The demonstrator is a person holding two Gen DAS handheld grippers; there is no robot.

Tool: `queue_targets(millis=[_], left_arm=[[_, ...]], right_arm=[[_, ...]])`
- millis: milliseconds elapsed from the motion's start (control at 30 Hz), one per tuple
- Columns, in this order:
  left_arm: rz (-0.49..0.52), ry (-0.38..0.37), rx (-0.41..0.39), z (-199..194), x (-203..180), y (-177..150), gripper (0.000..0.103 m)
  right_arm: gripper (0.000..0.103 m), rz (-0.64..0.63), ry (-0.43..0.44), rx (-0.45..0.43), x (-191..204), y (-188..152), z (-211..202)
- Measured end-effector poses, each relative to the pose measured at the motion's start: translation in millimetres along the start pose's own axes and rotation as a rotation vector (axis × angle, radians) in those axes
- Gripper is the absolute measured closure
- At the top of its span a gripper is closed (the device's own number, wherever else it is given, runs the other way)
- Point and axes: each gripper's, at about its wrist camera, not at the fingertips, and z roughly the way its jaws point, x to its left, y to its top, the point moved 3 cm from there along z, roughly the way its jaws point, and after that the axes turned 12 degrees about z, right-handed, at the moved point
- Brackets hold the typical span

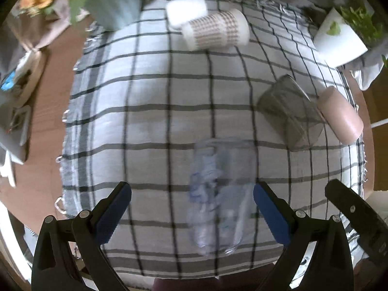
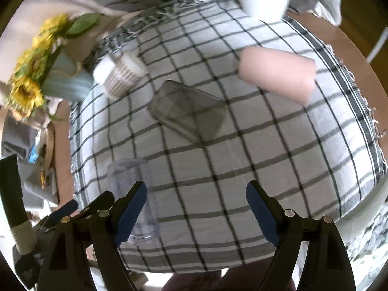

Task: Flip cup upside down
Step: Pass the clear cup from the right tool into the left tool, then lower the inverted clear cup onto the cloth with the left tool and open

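A clear plastic cup with blue print stands on the checked cloth, just ahead of my open left gripper, nearer its right finger. It also shows in the right wrist view, partly behind the left finger of my open, empty right gripper. A smoky grey square cup, a pink cup, a white patterned cup and a plain white cup stand farther back.
A blue vase with sunflowers stands at the back left. A white planter with greenery stands at the back right. A wooden tray with clutter lies left of the cloth. My right gripper's finger shows at the left view's lower right.
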Motion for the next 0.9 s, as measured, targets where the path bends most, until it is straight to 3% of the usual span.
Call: queue_targets(millis=[367,533,600,767,900], left_arm=[[0.056,-0.039,0.09,42,-23,29,0.004],[0.049,-0.056,0.113,54,-25,37,0.029],[0.04,-0.076,0.117,56,-25,40,0.031],[0.026,-0.078,0.103,53,-23,42,0.032],[0.009,-0.056,0.04,28,-15,39,0.032]], right_arm=[[0.019,0.079,-0.036,0.03,-27,8,18],[0.019,0.095,-0.046,0.046,-32,8,26],[0.019,0.101,-0.047,0.05,-33,9,28],[0.019,0.095,-0.048,0.055,-33,8,29],[0.019,0.092,-0.039,0.042,-31,10,25]])
